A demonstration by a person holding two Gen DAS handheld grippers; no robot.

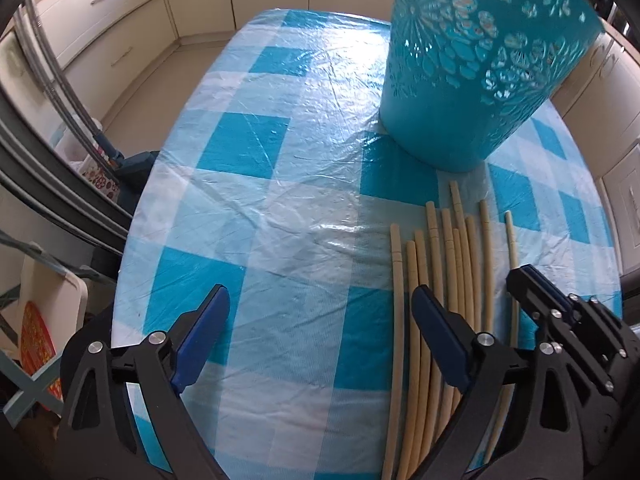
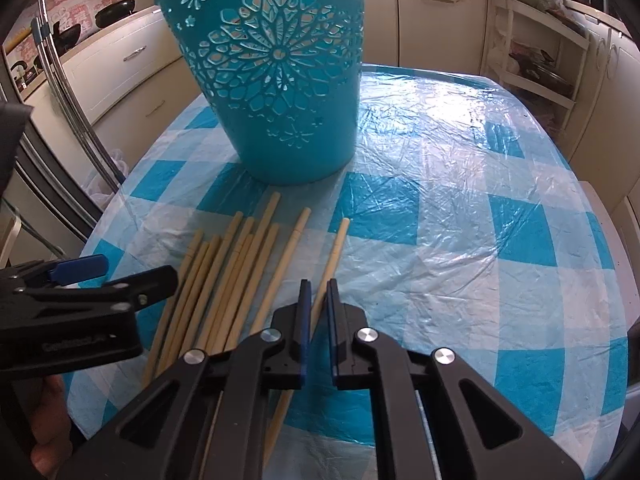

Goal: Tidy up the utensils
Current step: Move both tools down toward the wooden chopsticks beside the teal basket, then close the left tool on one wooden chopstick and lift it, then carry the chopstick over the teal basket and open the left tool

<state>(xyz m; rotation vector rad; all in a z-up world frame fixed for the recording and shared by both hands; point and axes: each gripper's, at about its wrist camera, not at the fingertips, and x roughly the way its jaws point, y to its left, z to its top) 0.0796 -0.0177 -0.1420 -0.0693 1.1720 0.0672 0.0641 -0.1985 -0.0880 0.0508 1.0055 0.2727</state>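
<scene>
Bright daylight, strong glare, heavy fisheye bending

Both views are well lit by soft daylight from the far side of the table. The plastic tablecloth [image 1: 256, 208] shows white glare on its wrinkles, strongest in the right wrist view near the far right part [image 2: 472, 120]. The teal basket [image 2: 280, 88] throws a soft shadow toward the camera. Straight lines curve strongly at the edges, and the corners are black. Focus is mostly sharp; the edges are a little soft.
</scene>
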